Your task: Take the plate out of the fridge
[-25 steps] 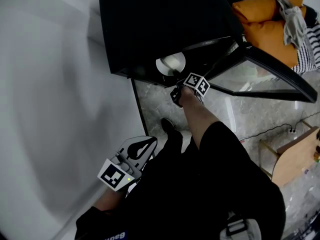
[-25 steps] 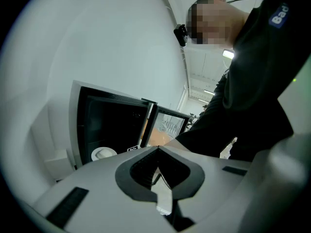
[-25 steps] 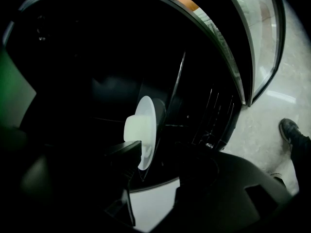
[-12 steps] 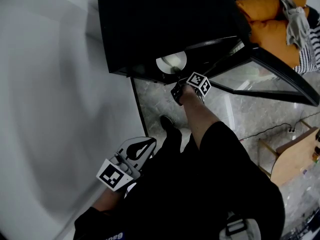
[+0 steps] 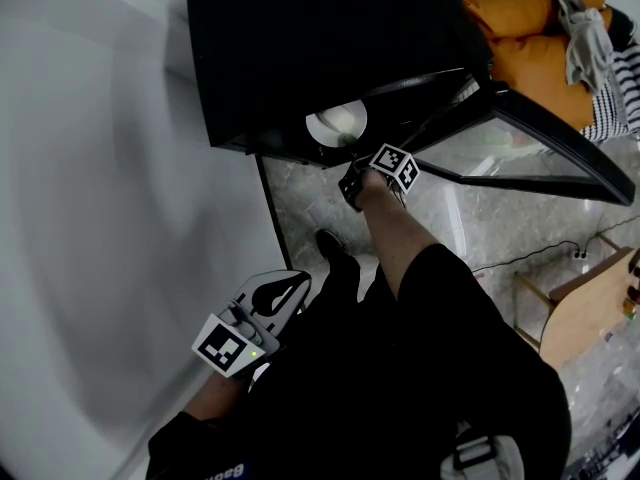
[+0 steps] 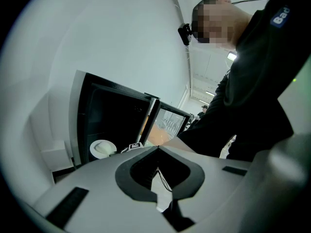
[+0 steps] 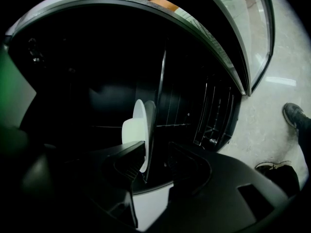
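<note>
Now the right gripper (image 5: 352,168) reaches into the open black fridge (image 5: 300,48), which stands on a pale marbled floor (image 5: 320,208) beside a white wall (image 5: 100,218). The white plate (image 5: 337,123) sits inside the fridge, close to its front edge, with a pale rounded lump on it that I cannot identify.

In the right gripper view the plate (image 7: 142,130) appears edge-on, and its near rim lies between the two black jaws of the right gripper (image 7: 156,152). The jaws have just been closing but stand wide apart. One jaw is just beside the plate's face and the other stands clear of it, so the plate is bracketed rather than clamped. Dark wire racks line the fridge interior behind it.

The fridge's glass door (image 5: 520,148) is swung wide open to the right of the person's outstretched right arm. A black shoe (image 5: 333,246) rests on the floor below the fridge.

The left gripper (image 5: 300,283) hangs low at the person's left side, well apart from the fridge. In the left gripper view its jaws (image 6: 158,148) meet at the tips with nothing between them, and the plate (image 6: 103,148) shows far off in the dark cabinet. An orange cushion (image 5: 520,48) lies behind the door.
</note>
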Motion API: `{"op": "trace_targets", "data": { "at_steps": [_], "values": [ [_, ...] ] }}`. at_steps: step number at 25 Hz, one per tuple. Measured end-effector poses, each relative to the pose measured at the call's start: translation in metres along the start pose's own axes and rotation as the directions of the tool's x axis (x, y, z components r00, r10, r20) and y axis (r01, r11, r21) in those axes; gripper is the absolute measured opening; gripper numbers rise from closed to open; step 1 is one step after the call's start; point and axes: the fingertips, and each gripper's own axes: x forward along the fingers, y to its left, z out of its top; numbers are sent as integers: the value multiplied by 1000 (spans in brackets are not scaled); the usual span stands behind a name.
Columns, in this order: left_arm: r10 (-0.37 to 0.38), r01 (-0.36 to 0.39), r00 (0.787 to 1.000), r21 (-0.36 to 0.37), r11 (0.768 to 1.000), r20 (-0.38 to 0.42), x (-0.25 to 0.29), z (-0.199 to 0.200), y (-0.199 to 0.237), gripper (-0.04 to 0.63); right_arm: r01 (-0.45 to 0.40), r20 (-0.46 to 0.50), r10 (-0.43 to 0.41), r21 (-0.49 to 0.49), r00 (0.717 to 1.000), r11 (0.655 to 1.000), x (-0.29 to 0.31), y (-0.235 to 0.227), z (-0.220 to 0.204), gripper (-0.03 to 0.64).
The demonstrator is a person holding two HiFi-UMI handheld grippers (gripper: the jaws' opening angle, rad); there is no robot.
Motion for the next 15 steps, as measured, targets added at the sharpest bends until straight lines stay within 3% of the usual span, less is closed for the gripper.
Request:
{"op": "trace_targets", "data": {
  "at_steps": [4, 15],
  "values": [
    [-9, 9, 1000, -8, 1000, -6, 2, -4, -2, 5, 12, -1, -12, -26, 1000, 1000, -1, 10, 1, 60],
    [-14, 15, 1000, -45, 999, 15, 1, -3, -3, 5, 17, 9, -18, 5, 1000, 1000, -11, 11, 5, 35]
  ]
}}
